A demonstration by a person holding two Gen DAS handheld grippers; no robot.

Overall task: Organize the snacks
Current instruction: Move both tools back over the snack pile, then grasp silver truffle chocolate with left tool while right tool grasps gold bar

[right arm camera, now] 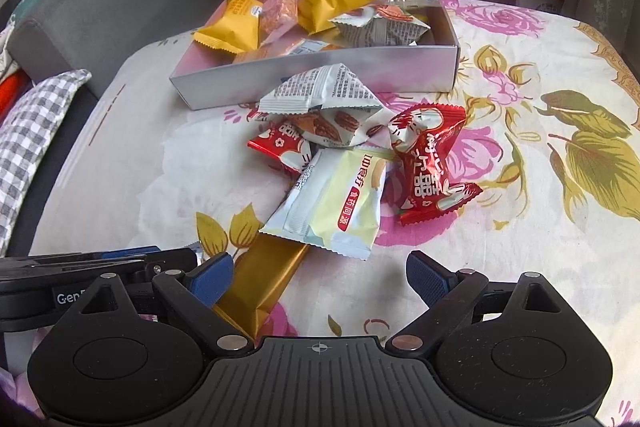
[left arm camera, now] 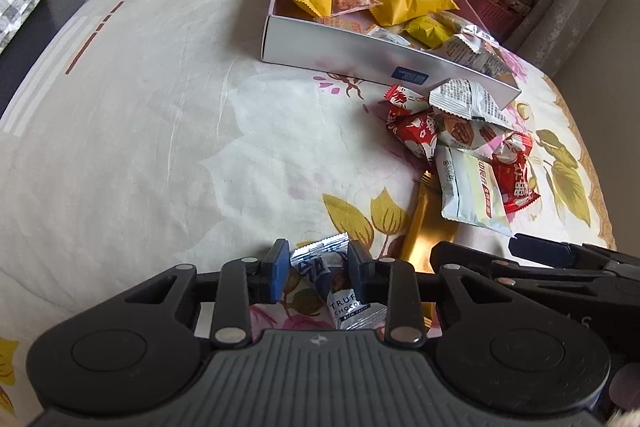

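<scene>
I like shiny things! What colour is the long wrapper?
Gold; the long wrapper shows best in the right wrist view.

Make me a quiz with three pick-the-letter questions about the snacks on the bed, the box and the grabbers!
1. Where does the gold bar lie?
A. in the box
B. on the flowery sheet, one end under the pale green packet
C. on the checked pillow

2. How many red packets lie loose outside the box?
A. two
B. five
C. none

3. What is the left hand-held gripper doing?
A. standing wide open over the sheet
B. shut on the small truffle chocolate packet
C. holding a yellow packet

Answers:
1 B, the bar pokes out from beneath the pale green packet on the sheet.
2 A, the right wrist view shows two red packets by the pile.
3 B, its blue pads squeeze the truffle chocolate packet.
</scene>
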